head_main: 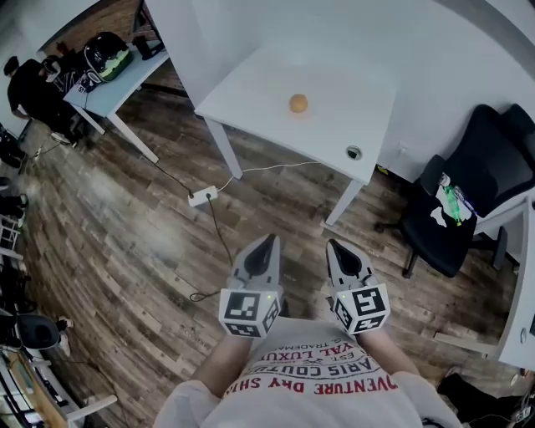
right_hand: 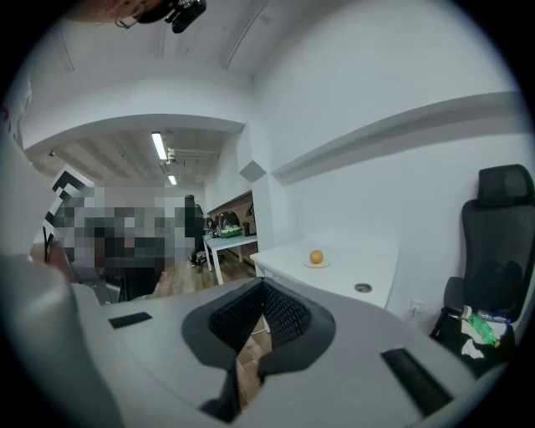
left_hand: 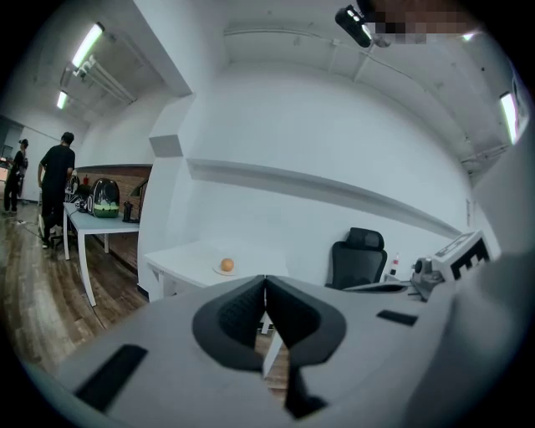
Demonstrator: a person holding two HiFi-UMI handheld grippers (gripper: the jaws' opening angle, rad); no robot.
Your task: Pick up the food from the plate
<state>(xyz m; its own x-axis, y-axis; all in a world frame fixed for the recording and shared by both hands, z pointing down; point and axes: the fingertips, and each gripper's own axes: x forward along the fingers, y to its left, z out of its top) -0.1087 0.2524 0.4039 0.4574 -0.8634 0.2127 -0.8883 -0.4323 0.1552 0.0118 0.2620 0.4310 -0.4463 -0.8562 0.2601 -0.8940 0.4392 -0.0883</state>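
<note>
At 12 o'clock, well apart from both grippers: food (head_main: 298, 104) on plate (left_hand: 224, 270), white table (head_main: 251, 92) | left gripper (head_main: 269, 244) clenched, empty | right gripper (head_main: 333, 246) clenched, empty

Wood floor (head_main: 125, 234); white wall (head_main: 276, 21); white table (head_main: 334, 84) w/ blk chair (head_main: 468, 184) beside.

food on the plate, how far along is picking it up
Nothing done yet: the orange food sits on its plate on the white table. In hand: nothing; left gripper and right gripper have jaws shut and empty, over the floor short of the table. Left: approach, open, grasp, lift.
</note>
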